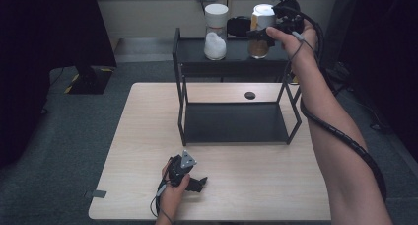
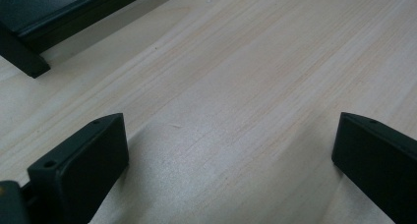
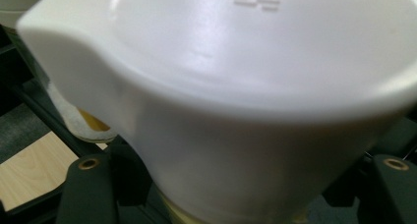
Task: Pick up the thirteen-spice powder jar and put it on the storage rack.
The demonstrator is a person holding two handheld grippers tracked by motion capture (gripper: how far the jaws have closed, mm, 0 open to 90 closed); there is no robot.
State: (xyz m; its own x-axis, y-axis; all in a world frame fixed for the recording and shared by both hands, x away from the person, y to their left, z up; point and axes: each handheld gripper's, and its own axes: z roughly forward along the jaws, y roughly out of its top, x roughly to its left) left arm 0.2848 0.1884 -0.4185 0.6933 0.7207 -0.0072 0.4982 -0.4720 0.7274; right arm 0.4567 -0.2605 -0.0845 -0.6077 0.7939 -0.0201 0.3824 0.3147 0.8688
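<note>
Table [image 1: 148,136]: we see the black rack [image 1: 231,121] standing on it.
Jar [image 1: 260,30]: white-lidded, on the rack's top shelf.
Right gripper [image 1: 261,31]: we pinch the jar.
Left gripper [image 1: 197,184]: jaws spread, before the rack.

My right arm stretches far forward and up, forearm bare with the cable coiled round it, hand wrapped over the right gripper [image 1: 266,31], wrist bent leftward so the jaws point sideways, both closed tight against what sits between them. My left hand [image 1: 173,193] rests low and close to my body, fist round the left gripper [image 1: 196,184], grey three-cornered plate facing up. Left jaws stand wide apart with nothing between, tilted down and pointing to the right in the high view.
</note>
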